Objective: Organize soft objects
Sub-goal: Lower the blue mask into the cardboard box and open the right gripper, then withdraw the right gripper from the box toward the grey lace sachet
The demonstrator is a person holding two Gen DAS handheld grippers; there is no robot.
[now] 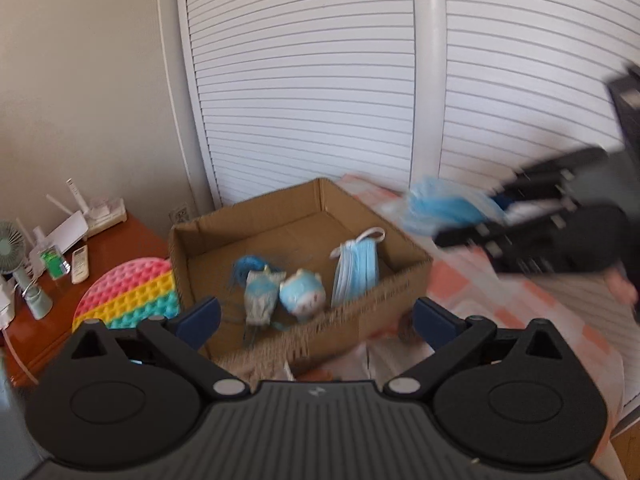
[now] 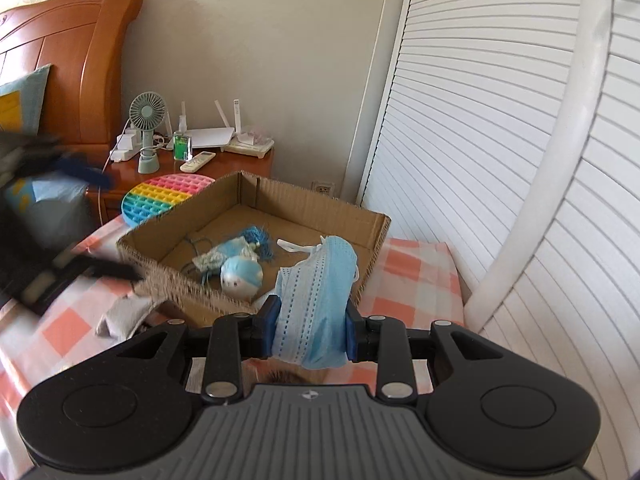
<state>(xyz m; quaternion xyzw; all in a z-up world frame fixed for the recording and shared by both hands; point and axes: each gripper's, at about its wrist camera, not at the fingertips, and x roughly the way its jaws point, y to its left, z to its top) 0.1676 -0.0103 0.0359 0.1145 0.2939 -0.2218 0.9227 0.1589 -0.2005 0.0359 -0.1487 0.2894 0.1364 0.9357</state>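
Right gripper (image 2: 311, 330) clamps a bunch of blue face masks (image 2: 314, 300) just short of the cardboard box (image 2: 376, 236).
Left gripper (image 1: 318, 318) hangs over the box's near wall, jaws wide apart and empty. Box sits on the checked bed (image 2: 404, 292), holding a stack of masks (image 1: 356, 270) and a blue plush toy (image 1: 302, 296). Step: carrying masks to box; next, probably move over the rim and release.

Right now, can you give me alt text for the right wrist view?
The right gripper clamps a bunch of blue face masks just short of an open cardboard box on a checked bedspread. Inside lie a round blue plush toy and a blue knitted piece.
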